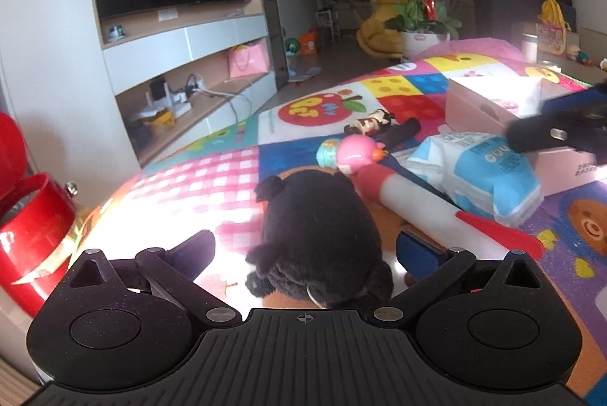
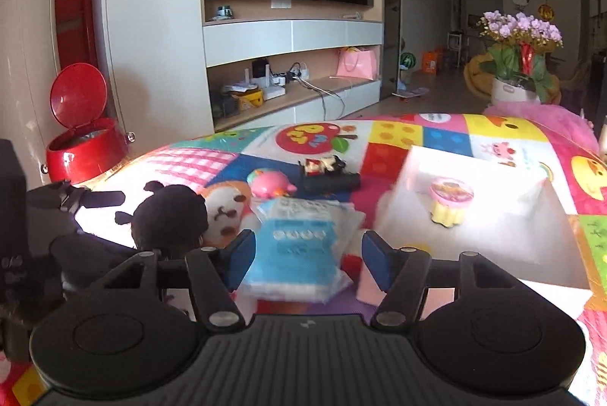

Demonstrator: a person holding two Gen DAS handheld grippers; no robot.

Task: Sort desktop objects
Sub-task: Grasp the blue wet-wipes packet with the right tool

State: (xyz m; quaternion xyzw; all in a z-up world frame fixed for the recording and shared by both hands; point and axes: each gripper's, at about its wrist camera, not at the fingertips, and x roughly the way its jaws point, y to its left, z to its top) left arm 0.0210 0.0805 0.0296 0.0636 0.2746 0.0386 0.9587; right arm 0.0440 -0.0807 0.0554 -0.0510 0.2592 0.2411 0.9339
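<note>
Left hand-held gripper is spread around black plush toy; right hand-held gripper is spread around blue packet, w/ pink box at 2 o'clock.

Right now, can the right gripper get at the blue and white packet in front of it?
Probably yes. The right gripper is open, and the blue and white packet lies directly between its fingers with nothing on top. The box stands close on the right but does not block the way.

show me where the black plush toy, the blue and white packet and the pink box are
black plush toy (image 1: 322,228), left wrist view, top of its head
blue and white packet (image 2: 299,246), right wrist view, blue label
pink box (image 2: 481,246), right wrist view, inside floor
</note>
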